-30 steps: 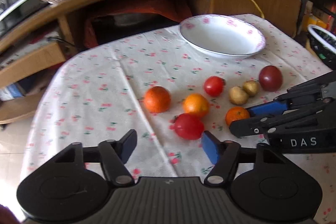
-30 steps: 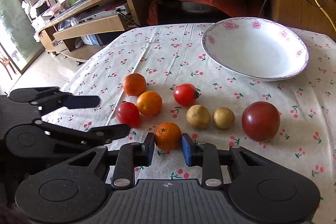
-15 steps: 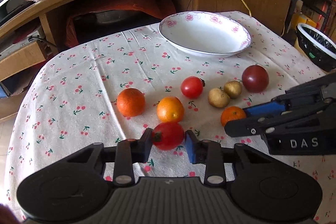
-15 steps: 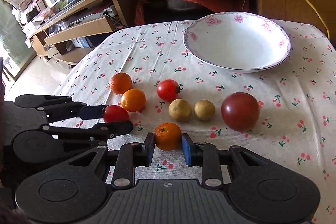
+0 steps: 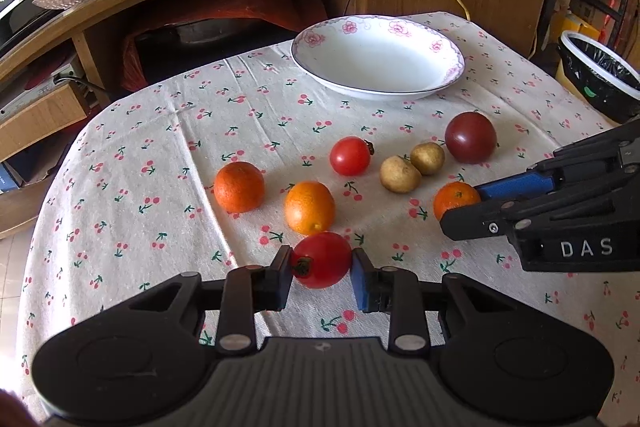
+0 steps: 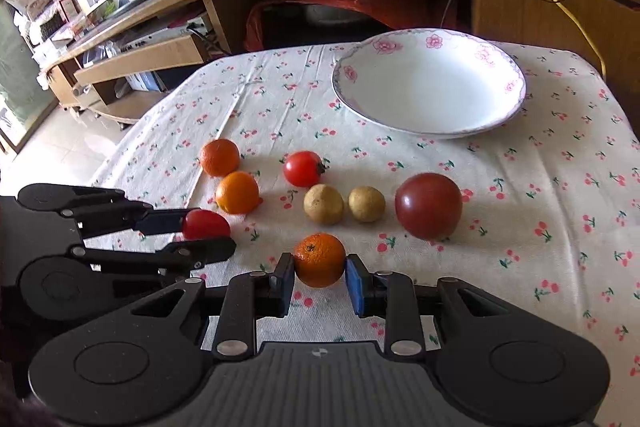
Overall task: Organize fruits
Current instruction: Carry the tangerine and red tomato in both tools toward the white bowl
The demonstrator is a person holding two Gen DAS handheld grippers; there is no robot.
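Tomato [image 5: 321,259] is sitting pinched between the left gripper [image 5: 321,273] pads, low over the cloth [image 5: 160,147]; the right gripper [image 6: 320,277] is clamping the mandarin [image 6: 319,259] likewise. Both should be rising straight up with steady squeeze, clearing neighbouring fruit, then travelling to the empty bowl [image 6: 500,67] one after another.

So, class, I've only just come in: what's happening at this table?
A person is working two handheld grippers over a cherry-print tablecloth. The left gripper has its jaws around a red tomato, and the right gripper has its jaws around a small orange. Both fruits look low at the cloth. The white floral bowl holds nothing yet, and six other pieces lie loose on the cloth.
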